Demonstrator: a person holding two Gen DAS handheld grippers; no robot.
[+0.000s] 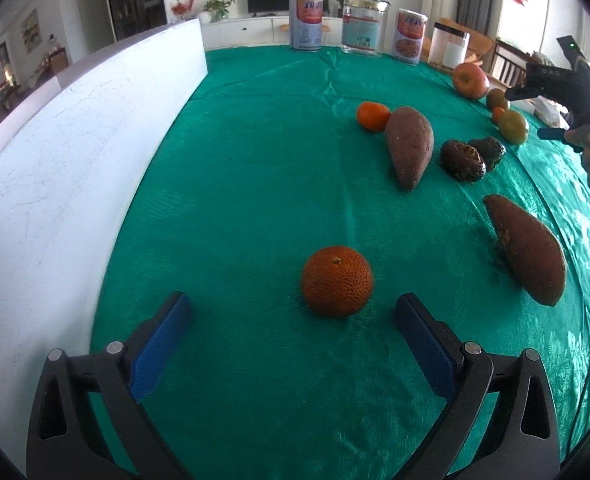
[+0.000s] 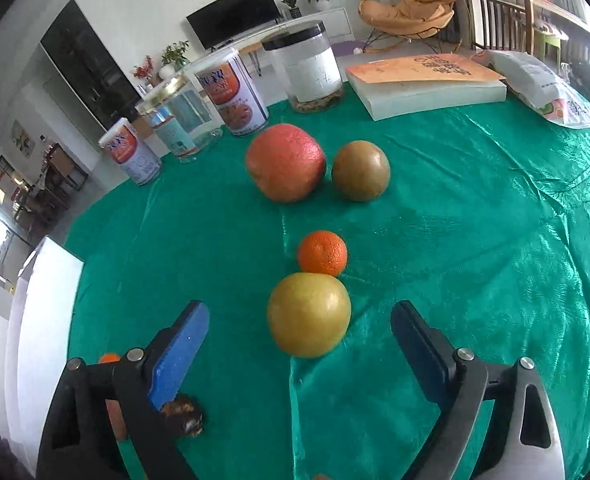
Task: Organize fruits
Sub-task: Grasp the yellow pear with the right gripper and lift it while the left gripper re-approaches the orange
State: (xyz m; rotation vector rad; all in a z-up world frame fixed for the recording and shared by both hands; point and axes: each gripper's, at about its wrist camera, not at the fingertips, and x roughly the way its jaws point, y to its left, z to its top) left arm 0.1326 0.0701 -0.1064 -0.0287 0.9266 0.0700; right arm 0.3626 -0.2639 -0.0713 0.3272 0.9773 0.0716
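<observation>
Mostly blurred, the cans' point(image 2: 235, 92) label lettering stays unreadable.

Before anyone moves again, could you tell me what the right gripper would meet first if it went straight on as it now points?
Most likely the yellow-green fruit, just ahead of the open right gripper; depth is uncertain.

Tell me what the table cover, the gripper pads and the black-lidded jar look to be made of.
Table cover: green fabric with a satin sheen, judging by creases and glossy highlights.
Gripper pads: blue, matte, finely textured, probably rubber or foam.
Black-lidded jar: clear and see-through; plastic or glass cannot be told.
</observation>
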